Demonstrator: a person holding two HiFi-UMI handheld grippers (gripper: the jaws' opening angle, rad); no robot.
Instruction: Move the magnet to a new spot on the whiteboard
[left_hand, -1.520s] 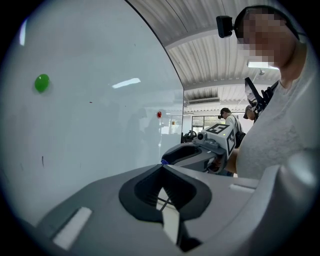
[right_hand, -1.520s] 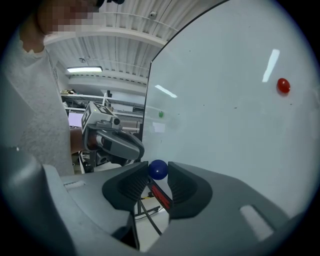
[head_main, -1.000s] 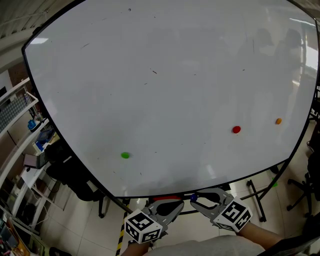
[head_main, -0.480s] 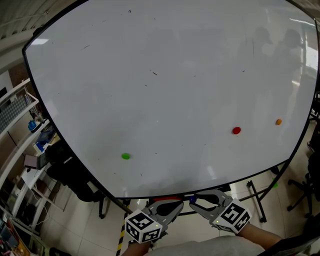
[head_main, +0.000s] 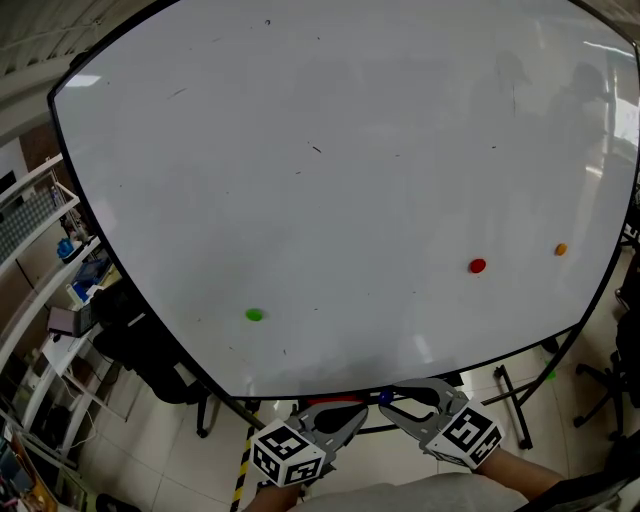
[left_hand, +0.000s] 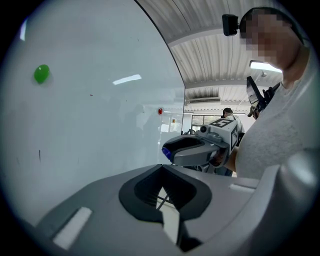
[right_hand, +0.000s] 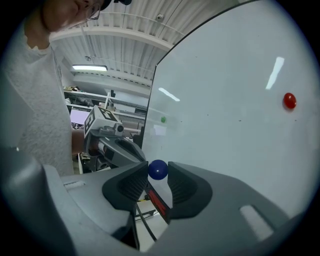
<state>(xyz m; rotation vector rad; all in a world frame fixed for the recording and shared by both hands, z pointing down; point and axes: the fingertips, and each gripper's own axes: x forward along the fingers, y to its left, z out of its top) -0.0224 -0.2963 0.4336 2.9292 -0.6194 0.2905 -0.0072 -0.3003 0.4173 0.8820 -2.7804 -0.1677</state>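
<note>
A small blue magnet (right_hand: 158, 169) sits pinched between the tips of my right gripper (right_hand: 158, 172), which is shut on it. In the head view this gripper (head_main: 390, 400) hangs just below the whiteboard's (head_main: 330, 190) bottom edge, the magnet (head_main: 385, 397) at its tip, off the board. My left gripper (head_main: 350, 418) is beside it, to the left, shut with nothing in it; its tips (left_hand: 161, 167) meet. The left gripper view also shows the right gripper's blue-tipped end (left_hand: 168, 149).
Three other magnets stick to the board: green (head_main: 254, 314) at lower left, red (head_main: 477, 266) and orange (head_main: 560, 249) at lower right. The board's stand legs (head_main: 510, 395) and a dark bag (head_main: 140, 340) are below; shelves (head_main: 45, 270) stand at the left.
Both grippers stay where they were, the right one still shut on the blue magnet. The head view has shifted slightly, so the board's magnets sit a little lower.
</note>
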